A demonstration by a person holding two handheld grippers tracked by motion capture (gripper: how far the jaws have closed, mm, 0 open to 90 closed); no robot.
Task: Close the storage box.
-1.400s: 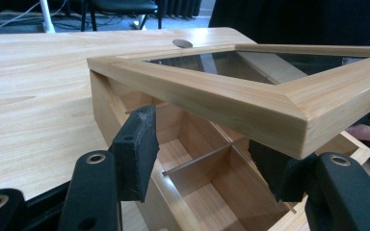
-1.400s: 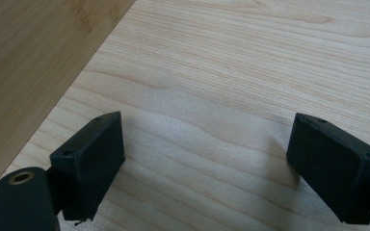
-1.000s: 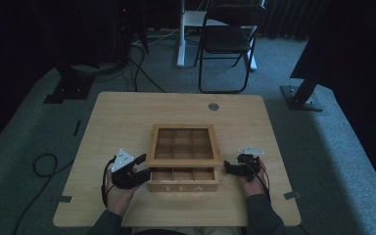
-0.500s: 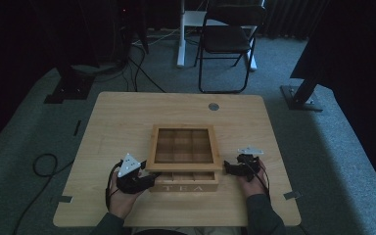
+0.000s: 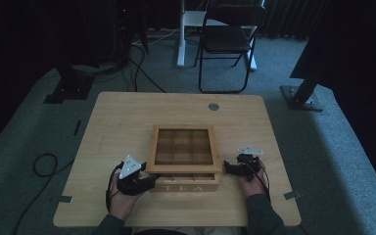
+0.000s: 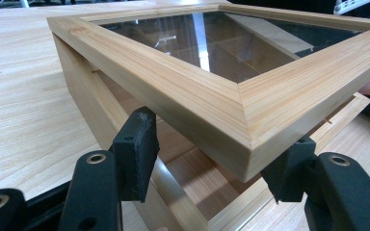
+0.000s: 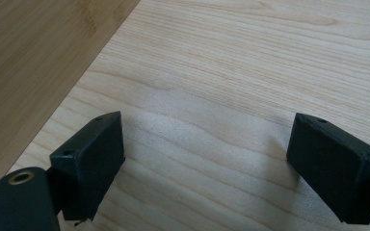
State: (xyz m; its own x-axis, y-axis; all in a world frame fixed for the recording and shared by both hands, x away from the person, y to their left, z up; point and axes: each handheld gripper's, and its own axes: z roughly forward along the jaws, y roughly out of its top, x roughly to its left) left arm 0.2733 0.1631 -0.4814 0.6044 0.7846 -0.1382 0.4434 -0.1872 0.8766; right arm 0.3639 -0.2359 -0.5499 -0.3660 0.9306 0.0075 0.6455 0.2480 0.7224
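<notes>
A wooden tea box (image 5: 183, 187) stands near the table's front edge. Its glass-paned lid (image 5: 150, 147) is raised a little off the base. My left gripper (image 5: 149, 180) is at the box's front left corner. In the left gripper view the jaws (image 6: 212, 144) straddle that corner of the lid (image 6: 197, 96), one pad against each side of it, and the box's inside shows below. My right gripper (image 5: 227, 169) points at the box's right side. Its jaws (image 7: 207, 144) stand open with pale wood close before them and nothing between them.
The wooden table (image 5: 117, 122) has a round grey cable port (image 5: 214, 106) at the back. A folding chair (image 5: 227, 39) and dark stands sit on the carpet beyond. Black cables (image 5: 44, 164) lie on the floor at the left.
The left hand has shifted slightly toward the box's front corner. The lid stays raised as before and the right hand has kept still.
</notes>
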